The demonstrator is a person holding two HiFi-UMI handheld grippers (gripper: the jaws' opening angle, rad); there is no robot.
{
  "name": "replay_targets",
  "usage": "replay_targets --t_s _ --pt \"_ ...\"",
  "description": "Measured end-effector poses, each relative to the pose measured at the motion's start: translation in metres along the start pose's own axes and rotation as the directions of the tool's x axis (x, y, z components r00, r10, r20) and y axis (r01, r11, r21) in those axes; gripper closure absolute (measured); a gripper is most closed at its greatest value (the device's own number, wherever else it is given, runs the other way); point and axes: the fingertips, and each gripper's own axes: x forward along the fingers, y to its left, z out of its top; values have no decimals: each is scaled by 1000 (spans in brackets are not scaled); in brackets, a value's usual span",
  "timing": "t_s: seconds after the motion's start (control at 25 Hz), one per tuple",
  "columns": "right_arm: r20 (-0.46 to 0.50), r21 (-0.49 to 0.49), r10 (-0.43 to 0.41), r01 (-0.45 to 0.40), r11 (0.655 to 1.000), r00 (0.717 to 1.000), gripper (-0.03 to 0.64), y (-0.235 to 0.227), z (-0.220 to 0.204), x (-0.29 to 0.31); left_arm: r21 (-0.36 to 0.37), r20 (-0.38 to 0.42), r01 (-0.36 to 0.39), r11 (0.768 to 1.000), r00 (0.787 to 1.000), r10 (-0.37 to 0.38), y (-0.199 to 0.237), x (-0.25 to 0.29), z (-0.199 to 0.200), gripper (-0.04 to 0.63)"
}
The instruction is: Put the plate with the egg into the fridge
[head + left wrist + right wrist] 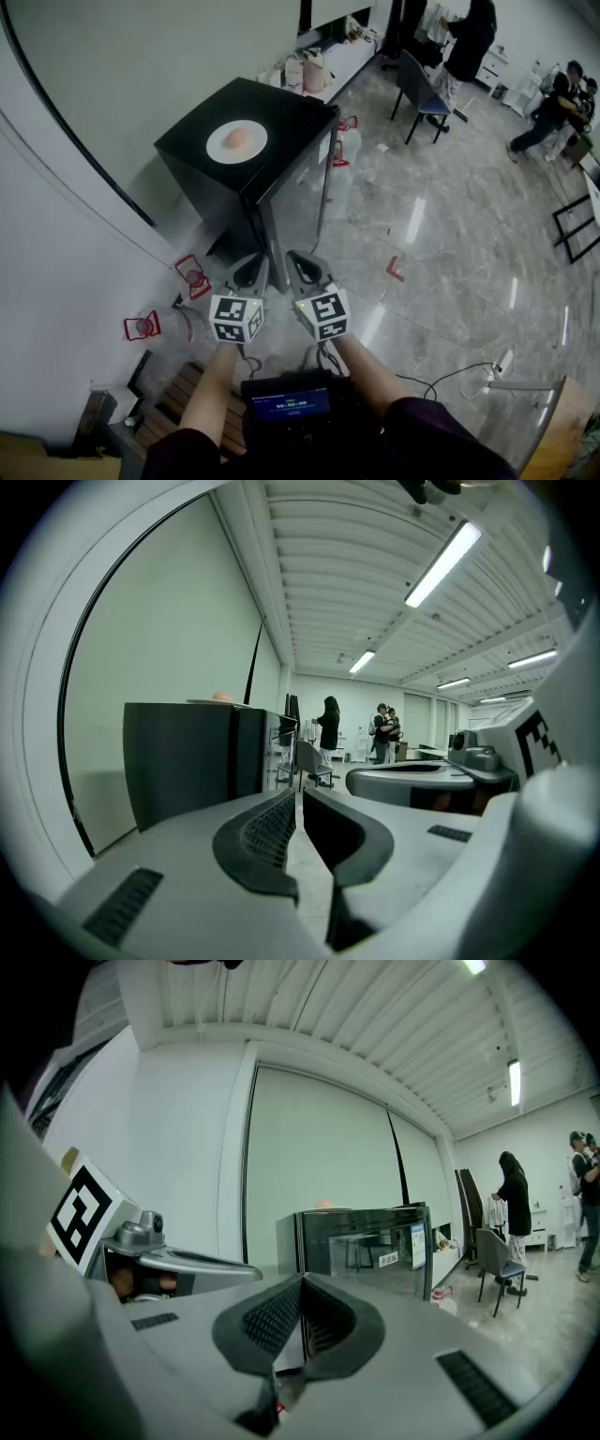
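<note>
A white plate (218, 148) with a tan egg (237, 138) rests on top of a small black fridge (281, 159), whose glass door is closed. Both grippers hover side by side over the floor, short of the fridge and pointing toward it. My left gripper (251, 265) has its jaws a narrow slit apart with nothing between them (299, 797). My right gripper (302, 260) is shut and empty, its pads meeting (302, 1283). In the left gripper view the fridge (187, 757) stands ahead left with the egg (221, 697) on top. The right gripper view shows the fridge's door (361, 1241).
A white wall runs along the left. Red-framed items (192, 275) (142, 325) sit on the floor near the wall. Bottles (347, 141) stand by the fridge's right side. A blue chair (422, 89) and several people are farther back. A cable and power strip (502, 361) lie right.
</note>
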Motion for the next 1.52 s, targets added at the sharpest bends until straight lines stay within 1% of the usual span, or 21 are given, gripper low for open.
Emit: replay_targets --t_s 0.36,0.48,0.56,0.68,0.8,0.84,0.92,0.96,1.04,1.2,1.32,1.36,1.52 --pt "-8 -6 20 -20 1000 1000 609 -3 -3 2 21 -33 -27 999 999 28 1 6 -3 561" --pt "-10 -8 24 -24 1000 1000 607 0 -8 6 45 -46 -27 999 999 29 6 7 -5 561" --pt "-19 -2 9 -9 1000 1000 607 0 -14 13 67 -50 -13 998 999 16 10 10 -6 561" --pt "-61 37 -36 38 999 997 606 -3 -33 26 112 -61 37 993 998 -30 16 18 -12 561" --pt "-130 68 -75 85 994 989 603 -1 -59 47 159 -81 92 983 994 -79 31 26 -19 561" --pt "-155 71 -88 100 992 984 588 0 -69 55 173 -87 112 979 991 -98 36 28 -21 561" --pt "-205 66 -125 141 988 971 523 0 -88 73 180 -97 157 971 985 -141 47 33 -22 561" --pt "-224 61 -150 168 984 963 506 0 -97 82 174 -100 180 968 981 -164 54 36 -25 561" --pt "-245 40 -217 234 971 945 499 -1 -111 100 157 -103 226 961 972 -212 67 42 -31 561" --pt "-254 -4 -357 367 930 899 499 -8 -131 123 163 -114 320 933 946 -304 81 54 -46 561" --pt "-233 -46 -441 443 895 867 500 -19 -141 132 160 -116 360 919 932 -344 88 62 -61 561" --pt "-220 -53 -458 458 887 861 500 -21 -143 135 155 -115 369 917 928 -354 91 64 -67 561" --pt "-152 -91 -481 473 876 863 500 -24 -142 135 146 -115 398 906 916 -384 97 71 -85 561"
